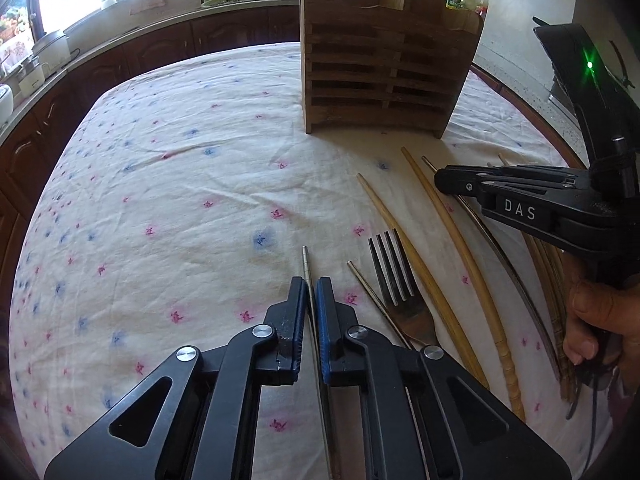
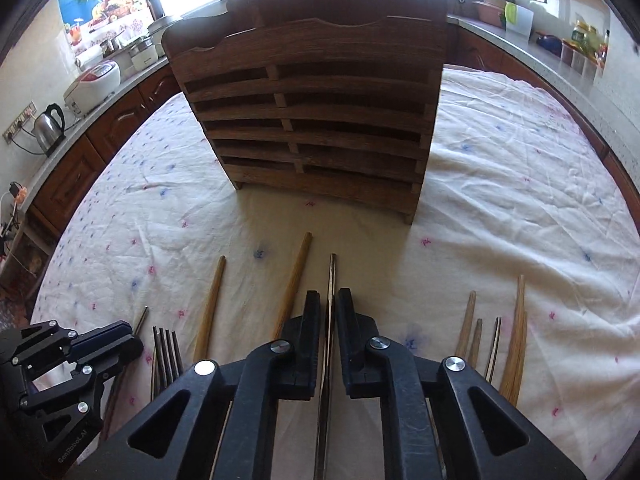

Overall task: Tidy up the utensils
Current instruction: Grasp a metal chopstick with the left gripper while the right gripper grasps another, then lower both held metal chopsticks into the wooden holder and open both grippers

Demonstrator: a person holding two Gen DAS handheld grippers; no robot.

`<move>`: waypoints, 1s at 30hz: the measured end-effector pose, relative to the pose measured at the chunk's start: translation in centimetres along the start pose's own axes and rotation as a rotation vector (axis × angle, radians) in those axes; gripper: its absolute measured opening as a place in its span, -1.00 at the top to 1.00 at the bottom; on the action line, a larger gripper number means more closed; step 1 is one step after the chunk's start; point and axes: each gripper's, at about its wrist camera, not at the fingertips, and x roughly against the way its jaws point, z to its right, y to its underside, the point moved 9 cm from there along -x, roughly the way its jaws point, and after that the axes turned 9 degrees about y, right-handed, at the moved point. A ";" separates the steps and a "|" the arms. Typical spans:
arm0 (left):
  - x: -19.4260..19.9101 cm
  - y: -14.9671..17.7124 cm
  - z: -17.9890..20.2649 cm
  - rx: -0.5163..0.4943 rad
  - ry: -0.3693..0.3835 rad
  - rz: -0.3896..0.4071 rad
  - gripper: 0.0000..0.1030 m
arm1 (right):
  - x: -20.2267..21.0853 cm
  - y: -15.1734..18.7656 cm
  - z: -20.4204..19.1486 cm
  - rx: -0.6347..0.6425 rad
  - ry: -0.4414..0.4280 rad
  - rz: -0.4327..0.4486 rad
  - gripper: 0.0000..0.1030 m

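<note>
Both clamped: left gripper (image 1: 311, 292) pinching steel chopstick (image 1: 306, 264), right gripper (image 2: 328, 304) on another chopstick (image 2: 331, 276). Could swivel or slip, lifted by thin ends.

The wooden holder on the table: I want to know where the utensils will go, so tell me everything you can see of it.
The wooden holder is a worn, brown, upright box standing on the floral tablecloth beyond the row of chopsticks and fork. Its front is slatted, with horizontal gaps split by a central upright into two columns. The front top edge is scalloped; a taller shaped back panel rises behind, with an arched cut-out. Short feet show at the base. Nothing touches it but the cloth; its inside cannot be seen.
</note>
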 end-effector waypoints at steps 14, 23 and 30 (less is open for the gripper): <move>7.0 -1.1 0.0 0.082 0.126 0.125 0.93 | 8.8 0.4 1.8 -0.132 -0.158 0.137 0.91; 15.5 -3.7 0.4 0.082 0.198 0.299 0.93 | 17.1 -1.8 2.8 -0.169 -0.179 0.316 0.91; 19.8 -6.3 0.2 0.067 0.192 0.425 0.93 | 21.6 -3.7 4.4 -0.192 -0.166 0.433 0.91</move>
